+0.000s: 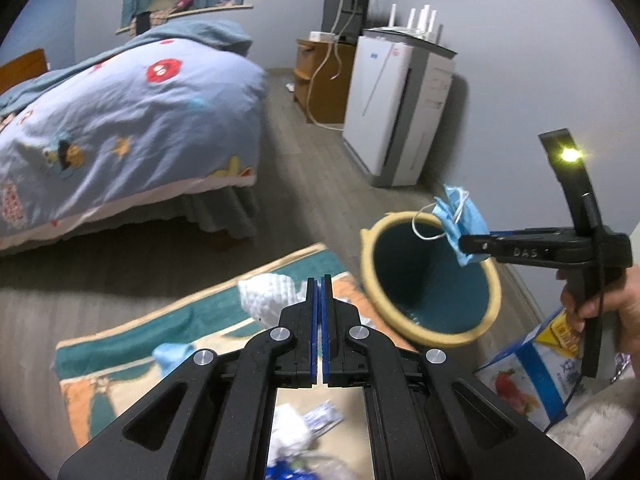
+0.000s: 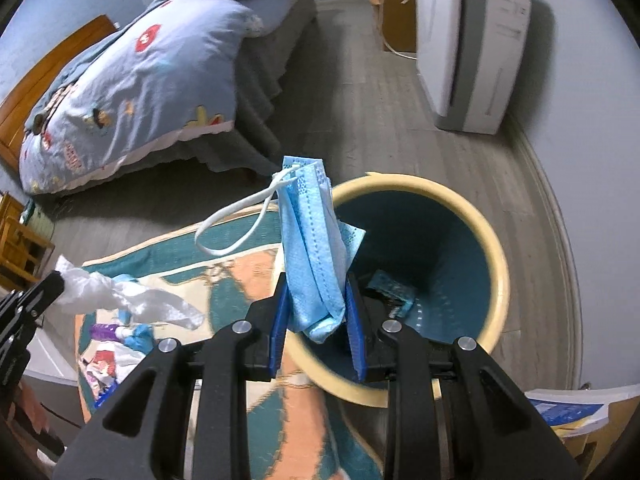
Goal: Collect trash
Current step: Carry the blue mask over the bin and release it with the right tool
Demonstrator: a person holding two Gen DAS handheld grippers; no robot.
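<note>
The face mask (image 2: 316, 256) is hanging folded between the blue pads of the right gripper (image 2: 318, 320), which is pinching it low on the fold so that most of it is standing up past the fingertips, one white ear loop (image 2: 236, 224) dangling off to the side. It is sitting over the near rim of the trash bin (image 2: 496, 256), seemingly held there so that letting go drops it inside; a small dark blue scrap (image 2: 394, 292) is already lying at the bottom.

The left gripper (image 1: 322, 292) is showing its fingers pressed together with no visible gap in its own view. From the right wrist view, a crumpled white tissue (image 2: 120, 292) is trailing from its tip (image 2: 56, 282), so it appears to be nipping that thin paper, probably waiting its turn at the bin.

Beneath both, the patterned rug (image 2: 240, 280) is still carrying more litter (image 2: 116, 344): wrappers and bits of paper. A carton (image 1: 540, 368) is standing near the bin, the person's hand (image 1: 616, 308) is gripping the right handle, and the bed (image 1: 120, 128) and a white appliance (image 1: 400, 108) are standing well apart behind.
</note>
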